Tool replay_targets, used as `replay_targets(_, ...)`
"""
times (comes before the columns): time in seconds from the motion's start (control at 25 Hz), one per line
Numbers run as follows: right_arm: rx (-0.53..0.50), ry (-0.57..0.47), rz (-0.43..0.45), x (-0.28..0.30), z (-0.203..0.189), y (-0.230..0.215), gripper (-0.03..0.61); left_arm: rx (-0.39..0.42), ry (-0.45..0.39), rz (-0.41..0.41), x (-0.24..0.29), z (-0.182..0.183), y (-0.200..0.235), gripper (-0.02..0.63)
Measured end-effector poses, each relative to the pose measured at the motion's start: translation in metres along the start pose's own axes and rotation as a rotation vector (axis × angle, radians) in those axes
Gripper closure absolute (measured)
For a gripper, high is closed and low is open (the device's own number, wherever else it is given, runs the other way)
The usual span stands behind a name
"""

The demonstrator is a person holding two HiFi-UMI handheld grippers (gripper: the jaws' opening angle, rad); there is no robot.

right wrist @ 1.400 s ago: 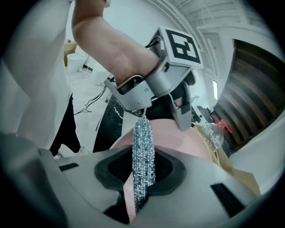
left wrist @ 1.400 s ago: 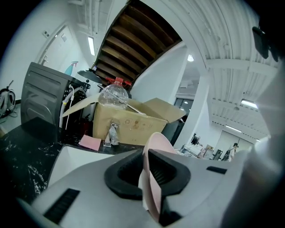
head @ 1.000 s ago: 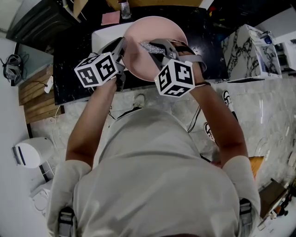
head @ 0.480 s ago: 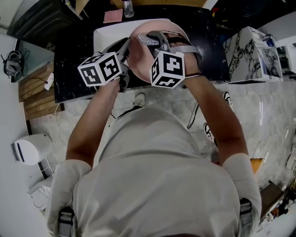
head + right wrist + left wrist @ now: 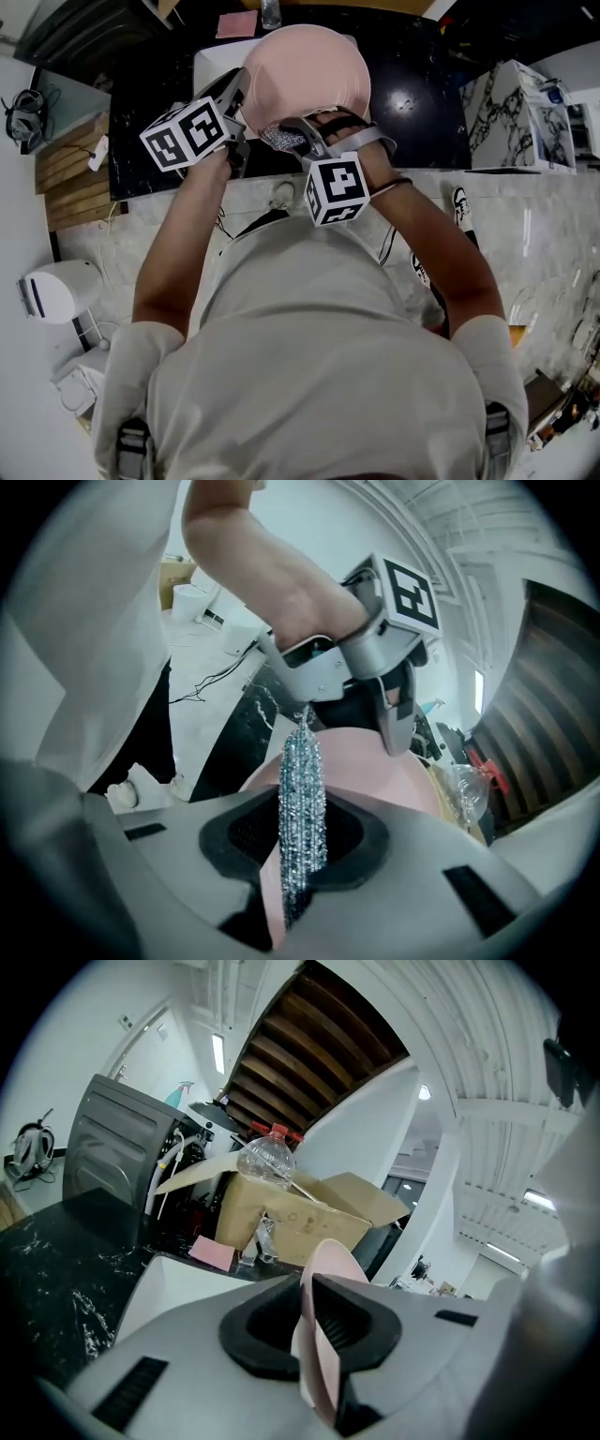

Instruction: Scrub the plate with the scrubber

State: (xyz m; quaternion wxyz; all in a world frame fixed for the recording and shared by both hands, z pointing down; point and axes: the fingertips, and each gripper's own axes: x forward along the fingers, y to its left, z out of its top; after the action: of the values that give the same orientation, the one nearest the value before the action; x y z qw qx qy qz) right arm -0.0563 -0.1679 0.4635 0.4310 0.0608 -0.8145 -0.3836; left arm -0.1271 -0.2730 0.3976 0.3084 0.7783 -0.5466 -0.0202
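Plate point(image 5: 305, 80) sits up at 12 o'clock in the head view. It's a round pink one over the black counter point(image 5: 412, 103), with a white board point(image 5: 211, 61) peeking out at its 9 o'clock side.

The left gripper point(image 5: 234, 94) comes in at the plate's 9 o'clock. In the left gripper view it's clamped right on the rim, which shows edge-on between the two dark pads point(image 5: 349, 1321). So that's a solid pinch on the plate.

The right gripper point(image 5: 295, 136) is down at the plate's 6 to 7 o'clock, squeezing a sparkly silver scrubber point(image 5: 281, 139). In the right gripper view the scrubber hangs between the jaws as a flat glittery strip, pads pressed on both sides. The pink plate is right behind it. Can't really say if the scrubber is touching the plate surface or just sitting at the edge.

Background stuff in the left gripper view:
- A cardboard box point(image 5: 300, 1213) at 12 o'clock past the plate.
- A clear plastic bottle point(image 5: 267, 1157) with a red cap on top of the box.
- A small pink pad point(image 5: 214, 1252) at 10 o'clock on the counter.
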Motion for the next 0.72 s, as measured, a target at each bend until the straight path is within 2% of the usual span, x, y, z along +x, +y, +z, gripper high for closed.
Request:
replay_targets(0.28,-0.006,0.036,0.05,0.0,-0.025,0.021,0.5,-0.014,-0.022,0.027,-0.004,0.013,0.019,0.577)
replay_targets(0.48,0.034,0.047,0.021,-0.005,-0.04,0.009,0.5,-0.017,-0.011,0.047,-0.002,0.014,0.033,0.578)
replay_targets(0.6,0.134,0.034,-0.063,-0.017,-0.051,-0.016,0.5,-0.032,0.002,0.06,-0.001,0.01,0.044,0.581)
replay_targets(0.72,0.304,0.036,-0.159,-0.03,-0.076,-0.046,0.5,-0.043,0.012,0.08,-0.001,0.007,0.058,0.58)
